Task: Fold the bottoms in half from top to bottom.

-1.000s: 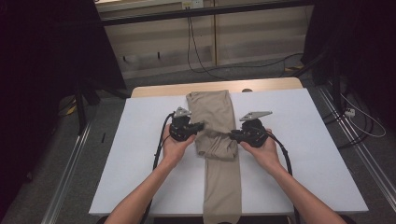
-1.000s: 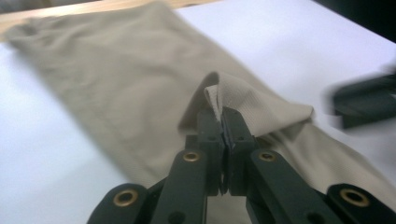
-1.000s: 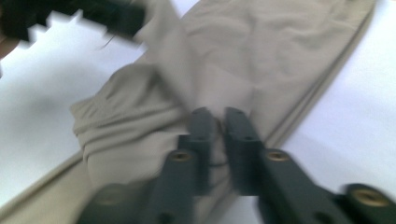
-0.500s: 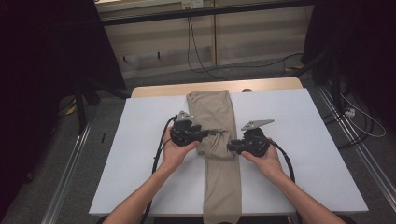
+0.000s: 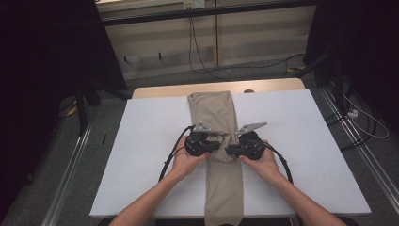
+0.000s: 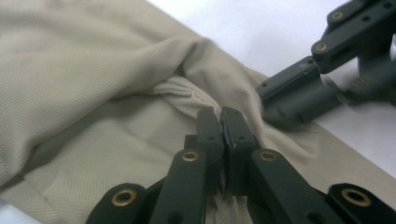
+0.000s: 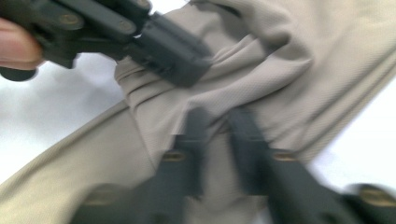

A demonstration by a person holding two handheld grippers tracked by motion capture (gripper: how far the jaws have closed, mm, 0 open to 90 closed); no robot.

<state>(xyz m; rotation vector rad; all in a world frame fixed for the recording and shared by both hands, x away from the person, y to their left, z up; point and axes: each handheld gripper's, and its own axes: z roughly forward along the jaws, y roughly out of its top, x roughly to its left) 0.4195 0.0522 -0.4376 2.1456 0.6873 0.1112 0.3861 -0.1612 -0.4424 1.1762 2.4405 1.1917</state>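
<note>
Lying pinched between seemingly closed grippers (image 5: 222,148): trousers (image 5: 217,113).

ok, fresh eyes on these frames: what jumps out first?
The long tan trousers laid lengthwise down the middle of the white table, from the far edge past the near edge. Both tools meet at its middle: the left hand-held gripper and the right hand-held gripper each pinch a bunch of the cloth. In the left gripper view its jaws are shut on a raised fold.

High view above, facing forward-down, gripper views close (both sharing the trousers (image 5: 217,141))
</note>
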